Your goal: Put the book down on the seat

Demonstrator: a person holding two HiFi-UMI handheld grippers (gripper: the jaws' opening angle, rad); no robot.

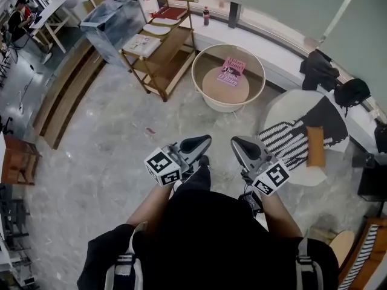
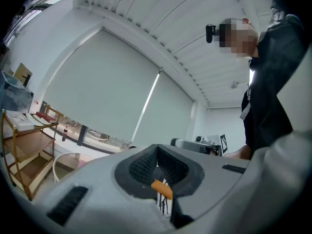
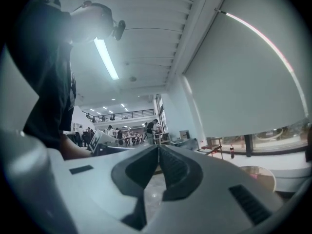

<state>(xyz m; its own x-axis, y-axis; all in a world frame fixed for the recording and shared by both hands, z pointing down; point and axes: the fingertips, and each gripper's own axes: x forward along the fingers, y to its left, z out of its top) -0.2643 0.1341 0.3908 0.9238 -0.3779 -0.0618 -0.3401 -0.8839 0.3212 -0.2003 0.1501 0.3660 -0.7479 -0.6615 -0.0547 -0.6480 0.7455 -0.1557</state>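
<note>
A pink book [image 1: 231, 71] lies flat on the tan seat of a round cream tub chair [image 1: 205, 89] ahead of me in the head view. Both grippers hang close to my body, well short of the chair. The left gripper [image 1: 204, 140] is shut with nothing between its jaws, and its own view shows the closed jaws [image 2: 157, 149] pointing up at the window blind. The right gripper [image 1: 236, 141] is also shut and empty, its jaws [image 3: 158, 149] closed in its own view. The chair's edge [image 3: 258, 172] shows low at the right there.
A wooden shelf trolley [image 1: 158, 47] with books and papers stands left of the chair. To the right is a white chair [image 1: 284, 110] with a striped cloth and an orange cushion [image 1: 315, 145]. Wooden benches [image 1: 63, 92] line the far left. A bottle [image 1: 206, 16] stands on the window ledge.
</note>
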